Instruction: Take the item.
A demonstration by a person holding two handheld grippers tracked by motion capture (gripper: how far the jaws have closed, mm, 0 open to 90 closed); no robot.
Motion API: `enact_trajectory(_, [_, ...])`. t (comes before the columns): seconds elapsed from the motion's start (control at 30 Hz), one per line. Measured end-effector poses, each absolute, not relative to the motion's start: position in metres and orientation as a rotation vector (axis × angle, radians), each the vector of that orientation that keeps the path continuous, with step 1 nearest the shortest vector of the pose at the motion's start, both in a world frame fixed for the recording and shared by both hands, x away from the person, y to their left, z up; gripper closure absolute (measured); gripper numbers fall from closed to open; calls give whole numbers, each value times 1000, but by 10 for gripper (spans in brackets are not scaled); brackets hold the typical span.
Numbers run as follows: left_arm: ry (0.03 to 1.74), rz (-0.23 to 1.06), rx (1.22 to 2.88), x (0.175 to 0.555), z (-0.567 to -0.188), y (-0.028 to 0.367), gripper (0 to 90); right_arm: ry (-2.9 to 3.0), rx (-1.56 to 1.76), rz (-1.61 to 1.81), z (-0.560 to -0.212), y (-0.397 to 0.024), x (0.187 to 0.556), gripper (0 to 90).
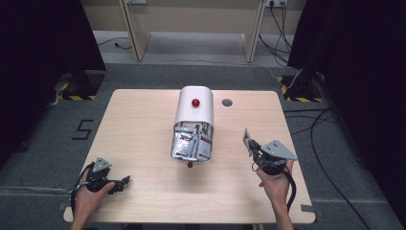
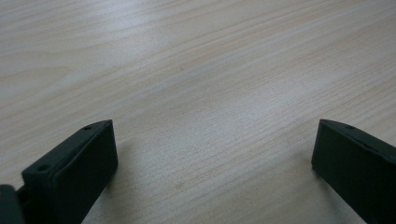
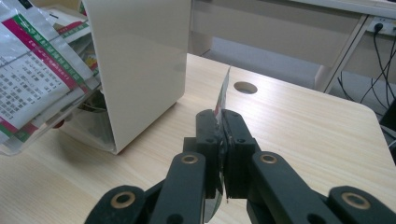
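We hold the left gripper (image 1: 125, 181) low at the counter's (image 1: 143, 124) near left corner, jaws wide apart and empty. Our right gripper (image 3: 223, 122) has its jaws clamped on a thin packet (image 3: 223, 91), edge-up, right of the white bin (image 1: 193, 108) spilling packets (image 1: 191, 143).

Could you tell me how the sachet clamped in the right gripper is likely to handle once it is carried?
The sachet is a thin foil-like sheet seen edge-on, so probably light and floppy. It stands upright above the right gripper, suggesting some stiffness. Its glossy surface may slip if the grip loosens.
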State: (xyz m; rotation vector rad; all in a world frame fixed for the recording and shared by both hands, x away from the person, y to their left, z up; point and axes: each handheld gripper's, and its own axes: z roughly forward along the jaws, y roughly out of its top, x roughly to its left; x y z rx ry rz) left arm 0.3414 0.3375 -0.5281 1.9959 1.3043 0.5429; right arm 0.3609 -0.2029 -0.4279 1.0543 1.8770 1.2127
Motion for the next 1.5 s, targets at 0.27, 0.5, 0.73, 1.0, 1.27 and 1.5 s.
enact_trajectory(0.27, [1304, 543, 1996, 341, -528, 338, 0, 1904, 1072, 1192, -439, -202, 367, 872])
enact_trajectory(0.5, [1304, 542, 1997, 341, -528, 338, 0, 1935, 1075, 1168, -448, -199, 372, 871])
enact_trajectory(0.73, [1304, 543, 1996, 341, -528, 338, 0, 1964, 1087, 1158, -458, -195, 376, 871])
enact_trajectory(1.0, [1304, 543, 1996, 341, -528, 338, 0, 1998, 1079, 1144, -465, -189, 381, 870])
enact_trajectory(1.27, [1304, 543, 1996, 341, -528, 338, 0, 2048, 1089, 1141, -477, -183, 387, 867])
enact_trajectory(1.5, [1304, 543, 1996, 341, -528, 338, 0, 2062, 1121, 1137, -487, -187, 394, 862])
